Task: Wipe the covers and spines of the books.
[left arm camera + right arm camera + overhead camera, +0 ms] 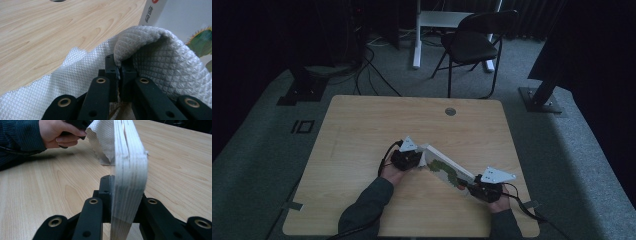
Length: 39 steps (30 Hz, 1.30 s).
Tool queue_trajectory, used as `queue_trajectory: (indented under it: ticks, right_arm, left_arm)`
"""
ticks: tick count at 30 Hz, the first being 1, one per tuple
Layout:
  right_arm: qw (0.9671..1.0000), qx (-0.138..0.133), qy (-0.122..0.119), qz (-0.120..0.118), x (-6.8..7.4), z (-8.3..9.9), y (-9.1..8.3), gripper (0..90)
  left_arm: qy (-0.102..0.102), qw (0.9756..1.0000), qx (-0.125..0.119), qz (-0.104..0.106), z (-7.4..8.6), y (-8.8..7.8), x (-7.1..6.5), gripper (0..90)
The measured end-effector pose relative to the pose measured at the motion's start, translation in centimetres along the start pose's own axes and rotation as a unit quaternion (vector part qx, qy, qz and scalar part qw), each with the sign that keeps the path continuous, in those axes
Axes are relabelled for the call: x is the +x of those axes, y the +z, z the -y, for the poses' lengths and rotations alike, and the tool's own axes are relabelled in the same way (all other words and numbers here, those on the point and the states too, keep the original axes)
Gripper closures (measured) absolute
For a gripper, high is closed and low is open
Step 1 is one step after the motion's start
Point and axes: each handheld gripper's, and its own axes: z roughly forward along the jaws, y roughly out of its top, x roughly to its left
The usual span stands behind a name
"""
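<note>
While the right claw (117, 195) clamps the upright book (127, 182) by its near end, the left claw (119, 72), closed on the white cloth (155, 62), sits at its far end.

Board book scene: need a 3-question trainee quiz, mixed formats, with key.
1. True or false: the right gripper has its jaws closed on the board book.
2. What does the left gripper pinch? A) a cable B) a white textured cloth C) a pen
3. Fill in: in the high view the book stands on edge on the wooden ____, between the two grippers.

Key:
1. True; the thick page edges sit between the jaws in the right gripper view.
2. B; the cloth folds over the jaw tips, beside the book cover.
3. table.
</note>
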Motion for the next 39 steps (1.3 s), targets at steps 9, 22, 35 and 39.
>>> queue_trajectory:
  ticks: [9,22,35,39]
  right_arm:
    - [1.0,0.0,0.0,0.0,0.0,0.0,0.0,77.9]
    - [1.0,0.001,0.0,-0.001,0.0,0.0,0.0,77.8]
    - [1.0,0.002,0.0,-0.002,0.0,0.0,0.0,77.7]
    - [1.0,0.002,0.0,-0.002,0.0,0.0,0.1,77.7]
  left_arm:
    - [0.0,1.0,0.008,0.0,0.4,0.4,0.1,87.5]
    - [0.003,0.9997,0.025,-0.004,1.1,1.0,0.1,87.5]
    - [0.011,0.999,0.041,-0.011,1.8,1.5,-0.1,87.6]
    - [0.013,0.9988,0.045,-0.011,1.9,1.6,0.0,87.7]
